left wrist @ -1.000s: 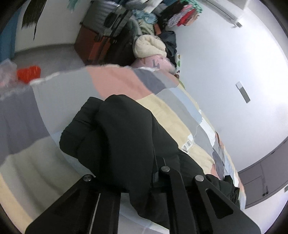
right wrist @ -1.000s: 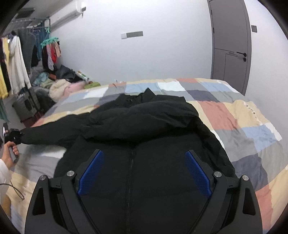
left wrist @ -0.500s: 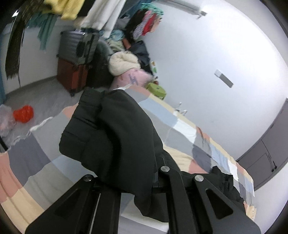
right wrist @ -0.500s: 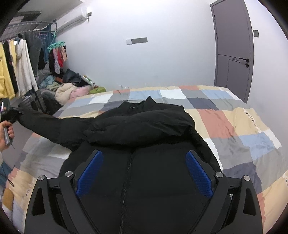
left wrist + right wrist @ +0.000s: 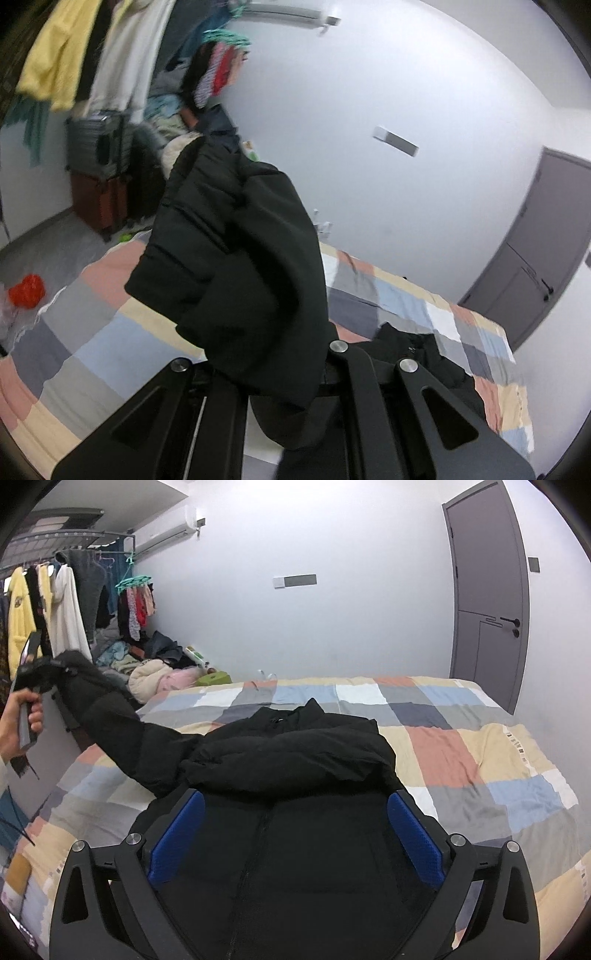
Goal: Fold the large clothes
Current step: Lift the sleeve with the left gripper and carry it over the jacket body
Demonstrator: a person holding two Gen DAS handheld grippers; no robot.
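The puffer jacket (image 5: pixel 295 760) at centre frame is plain black. The bed cover (image 5: pixel 480 746) beneath it is a patchwork of pale yellow, salmon, light blue, grey and white squares. The right hand-held gripper (image 5: pixel 295 838) at the bottom is black with blue pads (image 5: pixel 413 838). The door (image 5: pixel 484 602) at upper right is dark grey, the wall (image 5: pixel 351 635) white. A yellow garment (image 5: pixel 18 620) hangs at far left.

The left gripper (image 5: pixel 280 373) has its fingertips buried under the bunched black sleeve (image 5: pixel 236 266), so the contact cannot be read in the left wrist view. The jacket (image 5: pixel 295 812) hem is hidden behind the right gripper (image 5: pixel 295 834) and cut off by the bottom edge. The hanging clothes (image 5: pixel 92 51) at the upper left are motion-blurred and cut off by the lens rim.
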